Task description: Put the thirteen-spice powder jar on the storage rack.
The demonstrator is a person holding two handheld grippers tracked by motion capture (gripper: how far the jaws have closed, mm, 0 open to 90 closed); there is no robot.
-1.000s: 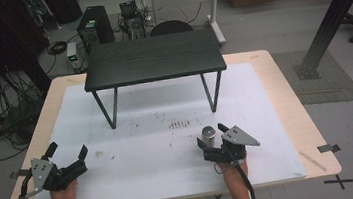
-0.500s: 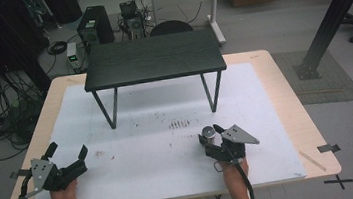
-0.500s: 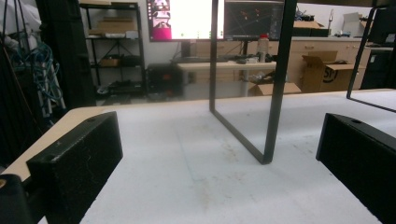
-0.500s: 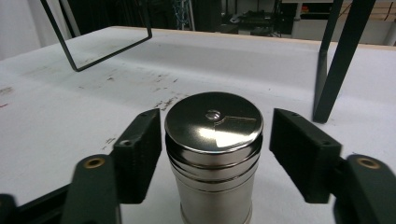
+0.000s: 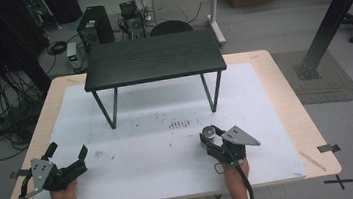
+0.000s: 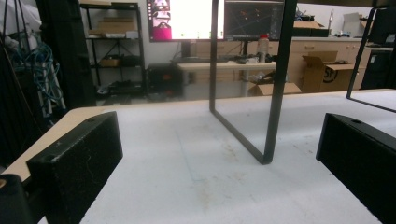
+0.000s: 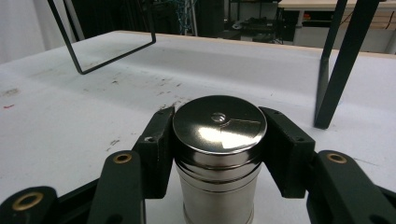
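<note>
Gripping the steel tin with my right gripper — its jaws have just closed on the tin's sides, near the table's front edge. My left gripper rests wide open — nothing between its jaws, facing the black stand.

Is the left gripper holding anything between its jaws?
No: in the left gripper view, the left gripper stands open, with bare white table cover between its jaws.

No legible text or labels.

Shiny silver canister, black tool pads, black small table, white, perhaps smudged, mat.
</note>
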